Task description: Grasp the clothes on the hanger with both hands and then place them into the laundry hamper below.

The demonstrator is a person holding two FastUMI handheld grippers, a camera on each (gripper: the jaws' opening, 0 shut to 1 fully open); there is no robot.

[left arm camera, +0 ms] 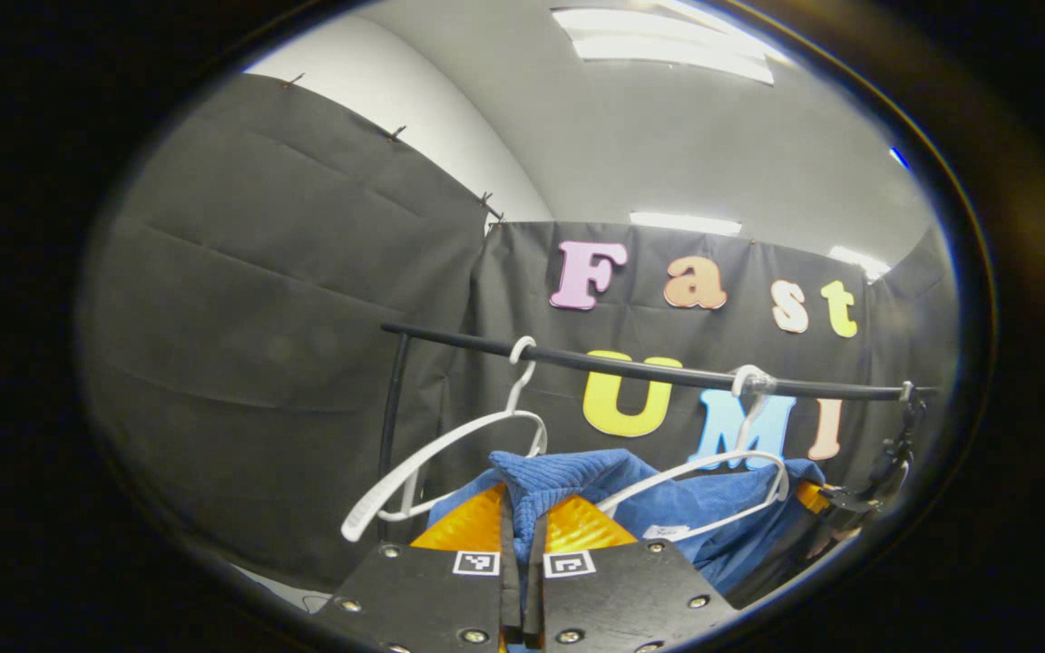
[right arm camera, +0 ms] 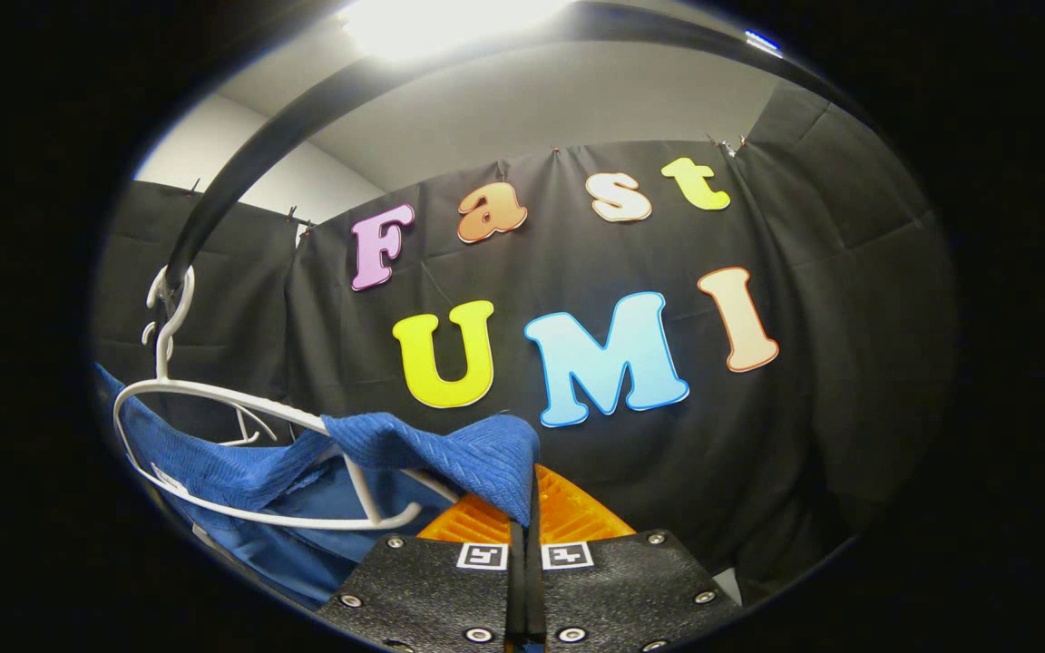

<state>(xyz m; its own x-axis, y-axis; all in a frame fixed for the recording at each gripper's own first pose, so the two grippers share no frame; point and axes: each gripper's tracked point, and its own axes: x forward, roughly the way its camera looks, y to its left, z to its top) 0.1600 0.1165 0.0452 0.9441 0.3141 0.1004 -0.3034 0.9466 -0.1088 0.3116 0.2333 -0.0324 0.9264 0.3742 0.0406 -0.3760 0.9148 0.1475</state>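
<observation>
Left gripper (left arm camera: 522, 531) clamped on blue garment (left arm camera: 568, 481), right gripper (right arm camera: 524, 526) pinching its other shoulder; white hanger (right arm camera: 241, 453) beneath rail (left arm camera: 649, 370)

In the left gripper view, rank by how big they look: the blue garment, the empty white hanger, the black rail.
1. Black rail, longest, spanning most of the booth.
2. Blue garment, partly hidden by the left gripper shut on it.
3. Empty white hanger; close to the garment in looks, so the last two are unsure.

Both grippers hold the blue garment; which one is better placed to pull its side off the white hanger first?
Probably the right gripper: it is shut on the blue ribbed cloth garment beside the white plastic hanger's free arm end. The left gripper pinches cloth between two hangers.
</observation>
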